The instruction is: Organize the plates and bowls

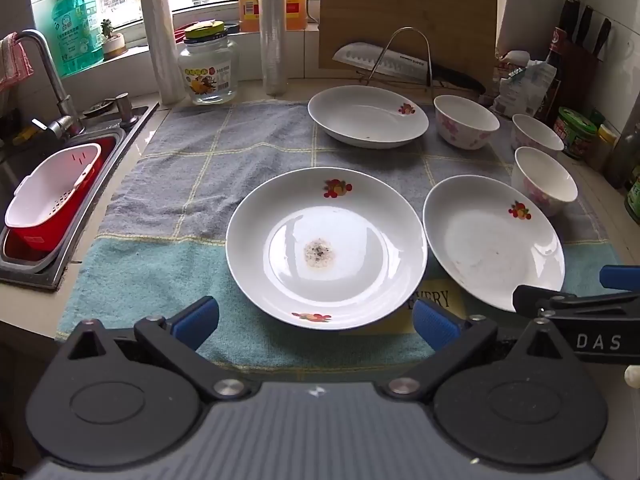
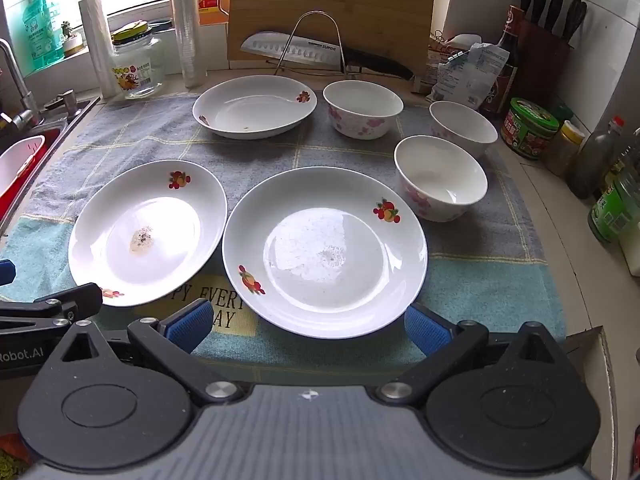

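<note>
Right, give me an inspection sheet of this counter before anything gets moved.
Surface: checked towel spread over the counter.
Job's things: three plates, two with dried residue; three floral bowls, all upright and apart.
Clutter: glass jar, cleaver on a wire rack, cutting board, bottles, knife block.
Grippers: left gripper and right gripper open, each short of a plate, holding nothing.
Cables: nothing seen.
Surroundings: sink with a colander, window behind.

Left tool (image 1: 316,322) gapes (empty) over stained plate (image 1: 326,248); towel (image 1: 168,200) beneath.
</note>
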`<state>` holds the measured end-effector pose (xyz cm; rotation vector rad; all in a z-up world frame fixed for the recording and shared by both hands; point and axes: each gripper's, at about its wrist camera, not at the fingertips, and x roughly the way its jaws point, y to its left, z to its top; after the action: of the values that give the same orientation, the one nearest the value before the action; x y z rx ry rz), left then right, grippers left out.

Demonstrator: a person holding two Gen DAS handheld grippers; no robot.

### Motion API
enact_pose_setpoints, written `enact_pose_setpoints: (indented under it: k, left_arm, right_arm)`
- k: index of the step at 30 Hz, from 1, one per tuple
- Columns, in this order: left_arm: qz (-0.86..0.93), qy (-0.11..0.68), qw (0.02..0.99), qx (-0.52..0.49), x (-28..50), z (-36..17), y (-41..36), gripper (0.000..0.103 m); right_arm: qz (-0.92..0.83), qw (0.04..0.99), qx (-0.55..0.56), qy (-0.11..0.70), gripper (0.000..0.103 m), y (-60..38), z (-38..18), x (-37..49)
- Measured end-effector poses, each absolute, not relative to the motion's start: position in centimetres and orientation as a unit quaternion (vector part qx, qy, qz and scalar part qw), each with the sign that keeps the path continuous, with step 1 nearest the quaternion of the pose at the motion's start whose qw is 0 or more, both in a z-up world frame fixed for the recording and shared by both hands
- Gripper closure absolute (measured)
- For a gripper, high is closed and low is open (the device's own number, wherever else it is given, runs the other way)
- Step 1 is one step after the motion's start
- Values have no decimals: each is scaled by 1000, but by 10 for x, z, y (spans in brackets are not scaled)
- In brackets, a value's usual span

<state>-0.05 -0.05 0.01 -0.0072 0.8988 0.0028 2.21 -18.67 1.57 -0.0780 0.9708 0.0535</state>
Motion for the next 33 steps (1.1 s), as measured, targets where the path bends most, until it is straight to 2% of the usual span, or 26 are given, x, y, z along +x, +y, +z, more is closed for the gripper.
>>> enact_pose_setpoints:
  k: [33]
  left_arm:
    - [-8, 432, 902, -5, 1, 11, -10, 1]
  right_arm:
    - [21, 884, -40, 466, 0, -187, 19, 20]
